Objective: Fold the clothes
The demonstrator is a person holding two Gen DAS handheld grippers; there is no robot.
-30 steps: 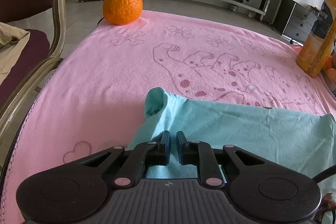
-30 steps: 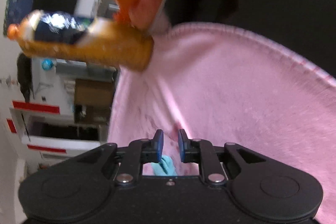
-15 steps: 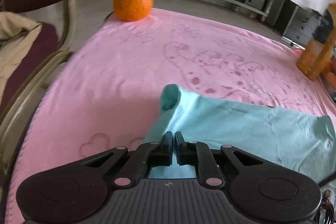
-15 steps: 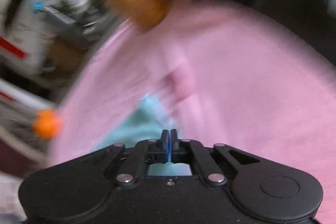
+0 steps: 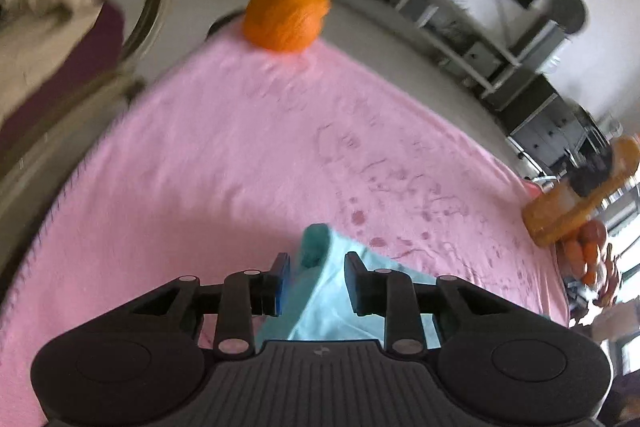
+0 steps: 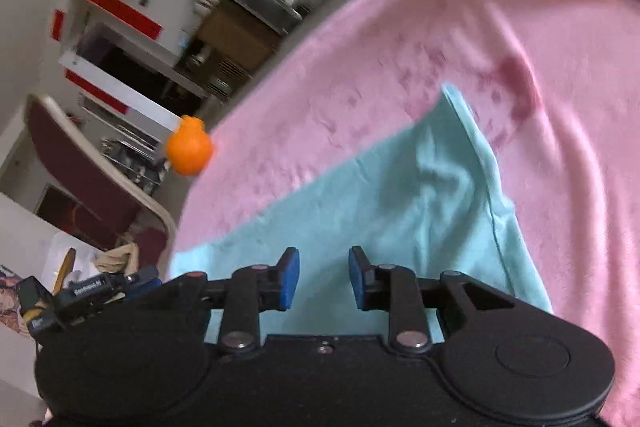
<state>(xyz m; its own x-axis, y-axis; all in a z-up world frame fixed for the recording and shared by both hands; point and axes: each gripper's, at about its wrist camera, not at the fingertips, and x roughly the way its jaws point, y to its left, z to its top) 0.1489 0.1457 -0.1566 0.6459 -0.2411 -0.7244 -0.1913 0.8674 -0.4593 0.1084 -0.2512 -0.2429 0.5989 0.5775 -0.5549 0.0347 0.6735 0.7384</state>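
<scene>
A light teal garment (image 6: pixel 400 195) lies folded on a pink towel (image 6: pixel 400 39) that covers the table. In the left wrist view one rolled end of the teal garment (image 5: pixel 316 247) lies between and just ahead of the fingers of my left gripper (image 5: pixel 317 275). Those jaws are opening and the pads stand apart from the cloth. My right gripper (image 6: pixel 324 277) hovers over the near edge of the garment. Its jaws are opening too, and nothing is pinched between them.
A large orange fruit (image 5: pixel 286 17) sits at the far corner of the pink towel (image 5: pixel 200 155). An amber bottle (image 5: pixel 576 203) and small orange fruits (image 5: pixel 588 247) stand at the right edge. A chair with beige cloth (image 5: pixel 44 27) is to the left.
Both grippers went from nearly shut on the teal garment to open, letting it go. Both views have rolled, and the right gripper now looks across the garment lying flat.
</scene>
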